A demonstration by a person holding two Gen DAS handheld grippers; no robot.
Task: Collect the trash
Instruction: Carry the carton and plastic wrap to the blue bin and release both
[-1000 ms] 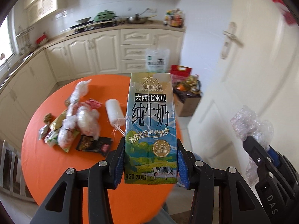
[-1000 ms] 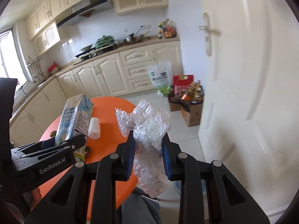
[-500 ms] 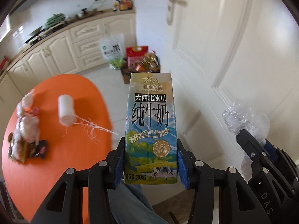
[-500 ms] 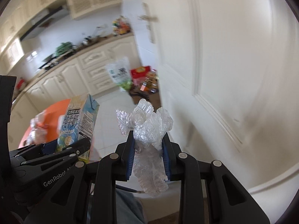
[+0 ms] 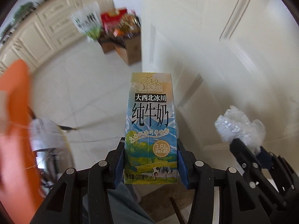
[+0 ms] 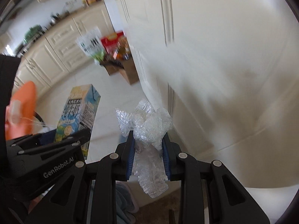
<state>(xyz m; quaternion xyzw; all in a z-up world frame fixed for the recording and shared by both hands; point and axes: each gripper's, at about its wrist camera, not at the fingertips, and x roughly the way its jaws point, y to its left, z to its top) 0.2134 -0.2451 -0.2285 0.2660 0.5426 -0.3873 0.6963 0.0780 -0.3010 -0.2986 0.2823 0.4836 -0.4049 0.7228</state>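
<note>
Milk carton: upright between the blue pads of the left gripper, printed front facing the camera, held in the air over the white tiled floor.
Left jaws: pinching the carton low on its two sides, pads pressed flat against it.
Crumpled clear plastic: bunched wrapper held by the right gripper, its top fanning out above the pads and a tail hanging below them.
Right jaws: nearly together, squeezing the plastic between the blue pads.
Two grippers: side by side, the right one just to the right of the left one, both pointing steeply down.
Orange worktop: blurred, at the left edge of both views.
White door: fills the right side, close behind the plastic.
Cardboard boxes: far, on the floor by the door frame, packed with colourful goods; a white and green bag stands beside them against cream cabinets.
</note>
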